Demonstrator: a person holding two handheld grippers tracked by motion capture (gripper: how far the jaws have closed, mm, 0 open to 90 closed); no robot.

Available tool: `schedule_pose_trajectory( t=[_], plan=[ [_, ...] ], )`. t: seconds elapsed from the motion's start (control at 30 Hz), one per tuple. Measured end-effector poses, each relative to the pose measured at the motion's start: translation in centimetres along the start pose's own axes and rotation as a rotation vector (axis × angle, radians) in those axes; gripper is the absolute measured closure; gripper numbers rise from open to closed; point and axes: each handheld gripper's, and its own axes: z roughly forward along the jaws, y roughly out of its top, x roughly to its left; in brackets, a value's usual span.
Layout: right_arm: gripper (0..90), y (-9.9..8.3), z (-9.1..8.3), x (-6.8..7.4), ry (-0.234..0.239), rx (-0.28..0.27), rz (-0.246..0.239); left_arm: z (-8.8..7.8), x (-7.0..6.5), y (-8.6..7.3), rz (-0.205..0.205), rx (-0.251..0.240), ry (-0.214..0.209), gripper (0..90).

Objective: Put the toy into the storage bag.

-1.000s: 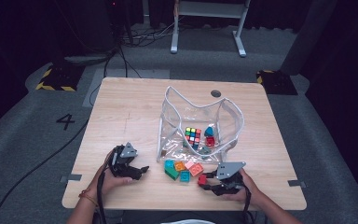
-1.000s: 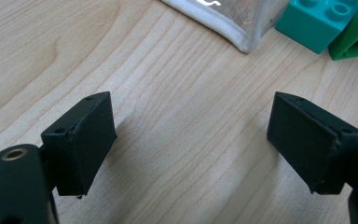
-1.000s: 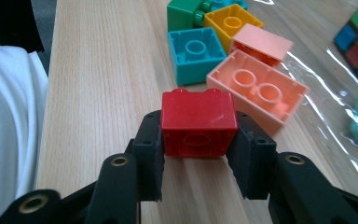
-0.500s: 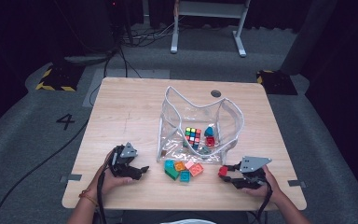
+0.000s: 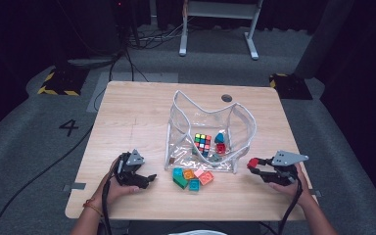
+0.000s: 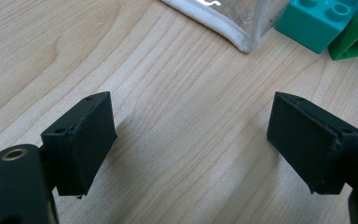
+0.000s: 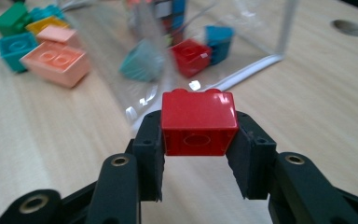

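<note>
My right gripper (image 5: 253,165) is shut on a red brick (image 7: 199,123), held off the table to the right of the clear bag (image 5: 245,128). In the high view the red brick (image 5: 252,163) shows at the jaw tips. The bag holds a colour cube (image 5: 202,142), a blue brick (image 5: 220,138) and a red brick (image 5: 221,148). Several loose bricks (image 5: 193,178) in teal, green, orange and pink lie in front of the bag. My left gripper (image 5: 148,179) rests on the table at the front left, open, with bare wood (image 6: 191,135) between its jaws.
The wooden table (image 5: 137,112) has a round hole (image 5: 226,98) near its far edge. A white stand (image 5: 219,10) and cables lie on the floor beyond. The bag's white-trimmed corner (image 6: 242,42) and a teal brick (image 6: 319,21) lie ahead of my left jaws.
My right gripper has carried the red brick from beside the loose bricks out to the right and slightly up. The left gripper has stayed put.
</note>
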Motion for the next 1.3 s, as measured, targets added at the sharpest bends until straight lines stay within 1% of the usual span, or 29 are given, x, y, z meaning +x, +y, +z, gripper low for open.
schedule_pose_trajectory(
  t=[0.03,0.07,0.1,0.17,0.23,0.37,0.47,0.6,0.67,0.77,0.9,0.97,1.0,1.03,1.1,1.2,1.23,1.27,1.3],
  plan=[
    [59.1,0.0,-0.2,-0.4,-0.013,-0.012,0.012,0.0,0.0,0.0,-0.003,-0.001,0.0,15.3],
    [59.1,0.1,-0.3,-0.7,-0.016,-0.013,0.021,0.0,0.0,0.0,-0.003,-0.001,0.0,15.3],
    [59.1,0.2,-0.5,-1.1,-0.032,-0.022,0.028,0.0,0.0,0.0,-0.003,-0.001,0.0,15.3],
    [59.1,0.4,-0.8,-1.7,-0.061,-0.021,0.039,0.0,0.0,0.0,-0.003,-0.001,0.0,15.3],
    [59.1,0.7,-1.1,-2.4,-0.079,-0.032,0.048,0.0,0.0,0.0,-0.003,-0.001,0.001,15.3],
    [59.1,1.3,-1.5,-3.6,-0.097,-0.041,0.066,0.0,0.0,0.0,-0.003,-0.001,0.0,15.3],
    [59.1,2.2,-1.8,-4.5,-0.113,-0.039,0.064,0.0,0.0,0.0,-0.003,-0.001,0.0,15.3],
    [59.1,3.4,-2.0,-5.5,-0.104,-0.056,0.069,0.0,0.0,0.0,-0.002,-0.001,0.0,15.3],
    [59.1,3.9,-2.0,-6.0,-0.079,-0.078,0.087,0.0,0.0,0.0,0.001,-0.001,0.004,15.3],
    [59.1,4.7,-1.8,-6.6,-0.084,-0.071,0.085,0.0,0.0,0.0,-0.002,-0.001,0.0,15.3],
    [59.1,6.0,-1.8,-7.2,-0.088,-0.077,0.076,0.0,0.0,0.0,-0.002,-0.001,0.001,15.3],
    [59.1,6.7,-1.9,-7.4,-0.091,-0.082,0.081,0.0,0.0,0.0,0.001,0.0,0.003,15.4],
    [59.1,7.0,-1.9,-7.6,-0.086,-0.087,0.078,0.0,0.0,0.0,0.001,0.0,0.003,15.3],
    [59.1,7.4,-2.1,-7.7,-0.1,-0.085,0.072,0.0,0.0,0.0,-0.001,-0.001,0.003,15.3],
    [59.1,8.0,-2.3,-8.0,-0.097,-0.092,0.077,0.0,0.0,0.0,-0.003,0.0,0.001,15.4],
    [59.1,9.0,-2.8,-8.1,-0.113,-0.101,0.063,0.0,0.0,0.0,-0.003,-0.001,0.0,15.3],
    [59.1,9.3,-3.0,-8.1,-0.109,-0.106,0.065,0.0,0.0,0.0,-0.003,0.0,0.002,15.3],
    [59.1,9.7,-3.2,-8.1,-0.103,-0.115,0.055,0.0,0.0,0.0,-0.001,-0.001,0.003,15.3],
    [59.1,10.1,-3.4,-8.1,-0.1,-0.123,0.055,0.0,0.0,0.0,-0.003,0.0,0.001,15.3]
  ],
)
